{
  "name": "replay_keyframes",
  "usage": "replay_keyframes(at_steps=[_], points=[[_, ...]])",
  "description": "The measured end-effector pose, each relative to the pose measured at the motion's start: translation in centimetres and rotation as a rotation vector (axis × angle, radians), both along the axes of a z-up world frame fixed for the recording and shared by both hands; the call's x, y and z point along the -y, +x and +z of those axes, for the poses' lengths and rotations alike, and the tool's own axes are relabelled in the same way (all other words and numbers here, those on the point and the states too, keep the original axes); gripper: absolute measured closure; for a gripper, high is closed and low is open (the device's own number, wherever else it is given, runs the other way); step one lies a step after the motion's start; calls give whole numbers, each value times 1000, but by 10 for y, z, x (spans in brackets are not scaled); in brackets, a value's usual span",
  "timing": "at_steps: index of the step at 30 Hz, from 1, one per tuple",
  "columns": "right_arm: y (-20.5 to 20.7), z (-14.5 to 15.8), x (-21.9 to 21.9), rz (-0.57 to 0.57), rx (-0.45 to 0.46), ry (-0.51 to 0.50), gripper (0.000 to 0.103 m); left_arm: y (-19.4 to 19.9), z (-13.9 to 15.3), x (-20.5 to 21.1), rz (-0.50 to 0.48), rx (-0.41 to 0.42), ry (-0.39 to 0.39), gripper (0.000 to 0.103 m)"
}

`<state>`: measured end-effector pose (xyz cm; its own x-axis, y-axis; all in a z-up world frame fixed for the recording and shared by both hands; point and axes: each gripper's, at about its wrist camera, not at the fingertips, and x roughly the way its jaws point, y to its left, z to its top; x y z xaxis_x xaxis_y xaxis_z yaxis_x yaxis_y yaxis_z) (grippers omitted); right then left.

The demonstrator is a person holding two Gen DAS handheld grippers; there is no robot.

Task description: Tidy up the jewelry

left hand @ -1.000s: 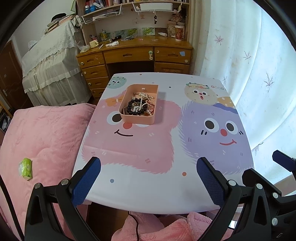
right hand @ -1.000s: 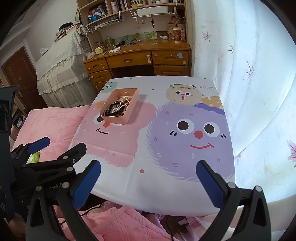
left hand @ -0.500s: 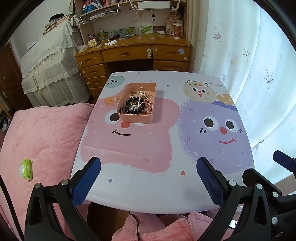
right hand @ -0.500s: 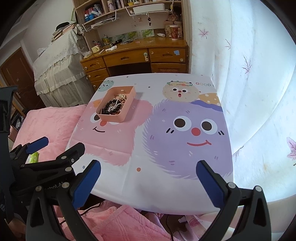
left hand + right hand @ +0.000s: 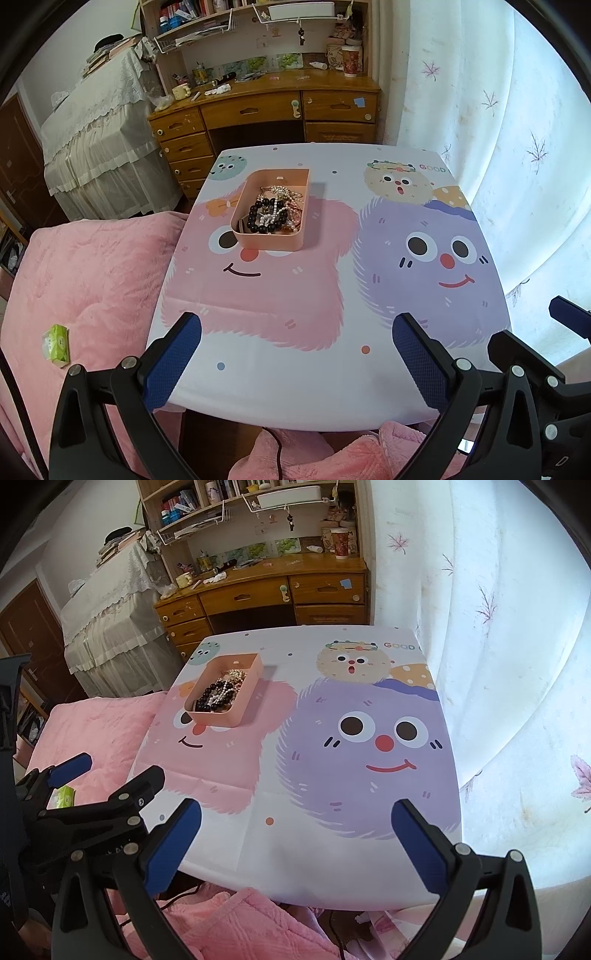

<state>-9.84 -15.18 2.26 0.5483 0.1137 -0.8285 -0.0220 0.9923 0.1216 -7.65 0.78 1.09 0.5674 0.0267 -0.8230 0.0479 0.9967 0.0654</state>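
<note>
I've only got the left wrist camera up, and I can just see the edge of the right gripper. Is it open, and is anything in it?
Observer: The right gripper is wide open, with nothing between its fingers.
Operator: What is it aimed at?
Observer: It faces the purple monster print from the near edge of the table. The pink tray lies farther off to its left.
Operator: How does my left gripper look from there?
Observer: The left gripper straddles the table's left edge, with one finger over the pink blanket, partly hiding a green packet.
</note>
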Motion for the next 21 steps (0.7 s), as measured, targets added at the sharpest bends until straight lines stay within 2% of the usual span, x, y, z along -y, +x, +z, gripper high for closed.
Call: replay_keyframes(at_steps=[21], points=[[11, -3, 10, -24, -20, 14, 0, 9, 1, 6, -17, -5, 21, 1]])
